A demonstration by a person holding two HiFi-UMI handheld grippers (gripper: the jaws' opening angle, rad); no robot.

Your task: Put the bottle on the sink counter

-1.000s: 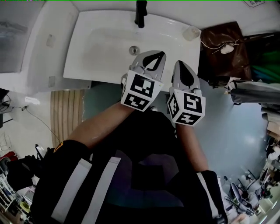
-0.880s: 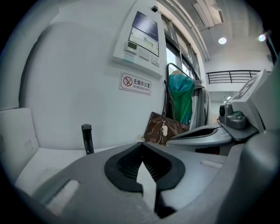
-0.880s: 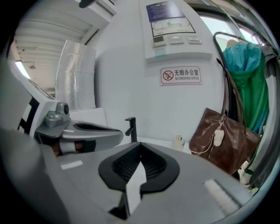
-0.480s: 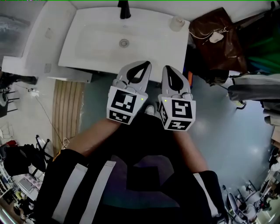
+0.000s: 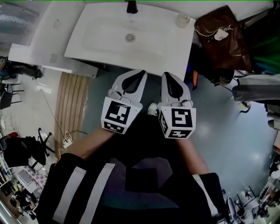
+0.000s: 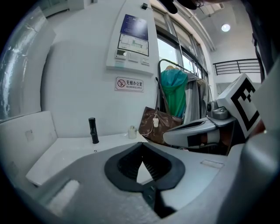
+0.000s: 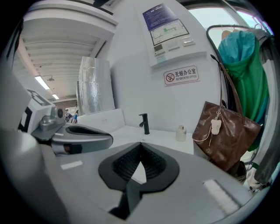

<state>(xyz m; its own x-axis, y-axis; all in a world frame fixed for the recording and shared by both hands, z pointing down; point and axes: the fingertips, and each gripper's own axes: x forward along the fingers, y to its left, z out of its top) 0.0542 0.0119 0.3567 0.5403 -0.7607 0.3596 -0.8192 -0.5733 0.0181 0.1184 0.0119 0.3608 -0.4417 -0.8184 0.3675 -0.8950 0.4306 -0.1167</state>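
A small white bottle (image 5: 183, 20) stands upright on the back right corner of the white sink counter (image 5: 175, 48). It shows in the left gripper view (image 6: 132, 132) and in the right gripper view (image 7: 180, 133) too. My left gripper (image 5: 141, 72) and right gripper (image 5: 168, 75) are side by side over the floor, short of the sink's front edge and well apart from the bottle. Both point toward the sink. On each, the jaws are shut tip to tip and hold nothing, as the left gripper (image 6: 141, 145) and right gripper (image 7: 141, 144) show in their own views.
A black faucet (image 5: 131, 6) stands at the back of the basin, above the drain (image 5: 129, 38). A brown bag (image 5: 221, 39) hangs right of the counter, with green clothing (image 6: 175, 94) behind it. A wooden slatted mat (image 5: 70, 109) lies on the floor at the left.
Both grippers have drawn back from the sink's front edge to over the floor. The sink has slid toward the top of the head view. The jaws stayed shut.
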